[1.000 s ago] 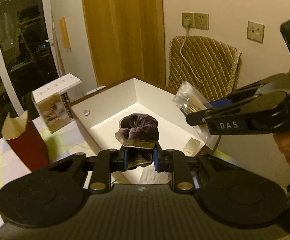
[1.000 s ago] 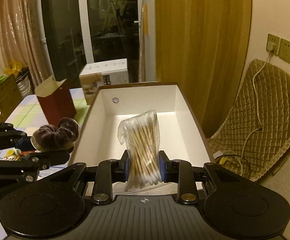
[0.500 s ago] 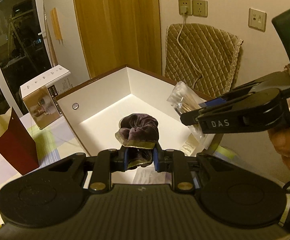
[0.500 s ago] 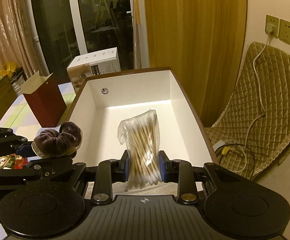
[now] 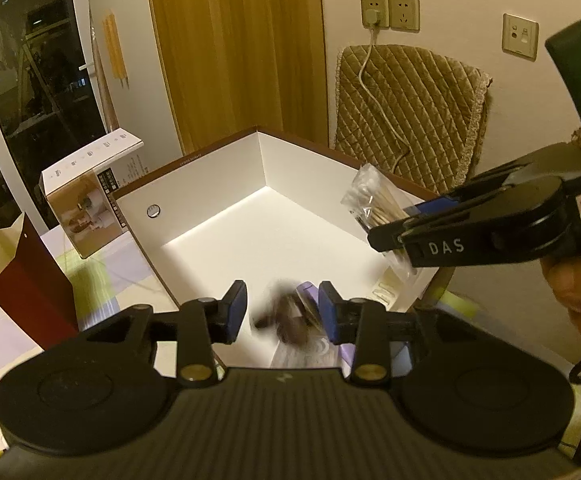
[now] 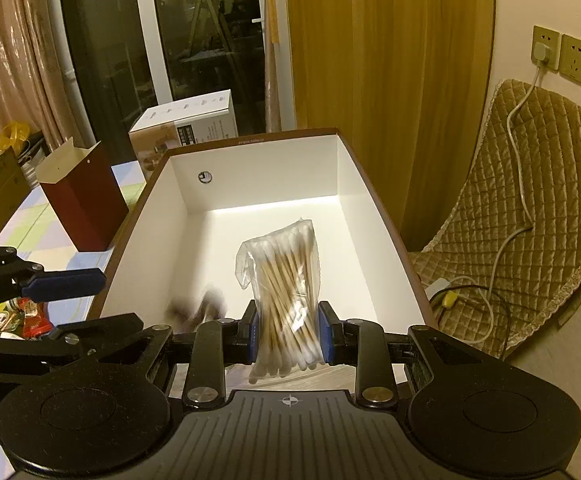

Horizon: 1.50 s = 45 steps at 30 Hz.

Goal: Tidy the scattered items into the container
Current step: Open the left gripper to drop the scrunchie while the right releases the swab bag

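Note:
The white box [image 5: 210, 176] with a brown rim stands in front of me, and also shows in the right wrist view [image 6: 158, 216]. My left gripper [image 5: 282, 312] is open over its near end. The dark velvet scrunchie [image 5: 290, 320] is a blur between and below its fingers, falling inside the box; it also shows in the right wrist view [image 6: 198, 308]. My right gripper [image 6: 286, 336] is shut on a clear bag of cotton swabs [image 6: 286, 280] and holds it above the box floor; the bag also shows in the left wrist view [image 5: 374, 204].
A dark red open carton [image 6: 82, 196] and a white printed box [image 6: 186, 124] stand on the checked tablecloth left of the box. Small snack packets [image 6: 14, 320] lie by the left gripper. A quilted pad [image 6: 538, 184] with a cable leans on the wall at the right.
My left gripper has opened and let go of the scrunchie, which drops into the box. My right gripper still holds the swab bag over the box.

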Each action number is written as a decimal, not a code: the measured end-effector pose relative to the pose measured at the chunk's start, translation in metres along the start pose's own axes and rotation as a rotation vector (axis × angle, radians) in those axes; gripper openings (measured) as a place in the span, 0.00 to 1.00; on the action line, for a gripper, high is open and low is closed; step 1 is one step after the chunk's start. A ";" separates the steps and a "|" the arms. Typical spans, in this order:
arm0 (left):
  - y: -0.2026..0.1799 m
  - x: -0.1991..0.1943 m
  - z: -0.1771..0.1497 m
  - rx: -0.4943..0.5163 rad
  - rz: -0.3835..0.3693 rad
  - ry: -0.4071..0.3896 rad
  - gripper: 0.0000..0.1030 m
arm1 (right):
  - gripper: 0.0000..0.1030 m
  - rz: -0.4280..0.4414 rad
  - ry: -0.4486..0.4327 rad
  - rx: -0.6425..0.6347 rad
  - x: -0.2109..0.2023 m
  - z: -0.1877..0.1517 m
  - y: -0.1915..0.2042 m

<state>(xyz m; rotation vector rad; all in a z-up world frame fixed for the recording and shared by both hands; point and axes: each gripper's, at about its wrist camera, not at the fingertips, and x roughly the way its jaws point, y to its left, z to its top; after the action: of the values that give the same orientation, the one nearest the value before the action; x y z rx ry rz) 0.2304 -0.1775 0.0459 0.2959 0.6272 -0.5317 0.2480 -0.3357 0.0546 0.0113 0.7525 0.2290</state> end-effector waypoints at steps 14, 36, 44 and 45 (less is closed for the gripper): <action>0.005 -0.010 0.000 -0.012 0.014 -0.016 0.32 | 0.31 0.009 0.007 -0.028 0.005 0.000 0.007; 0.016 -0.018 -0.009 -0.040 0.034 -0.008 0.32 | 0.79 0.021 -0.029 -0.053 0.003 0.000 0.015; 0.019 -0.021 -0.010 -0.044 0.037 -0.010 0.32 | 0.79 0.021 -0.032 -0.061 0.000 0.000 0.018; 0.019 -0.022 -0.010 -0.045 0.038 -0.010 0.32 | 0.79 0.021 -0.032 -0.062 -0.001 0.000 0.018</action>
<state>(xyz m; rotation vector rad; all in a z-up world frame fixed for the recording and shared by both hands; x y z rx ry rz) 0.2211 -0.1491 0.0539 0.2623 0.6216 -0.4820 0.2439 -0.3181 0.0568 -0.0363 0.7132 0.2712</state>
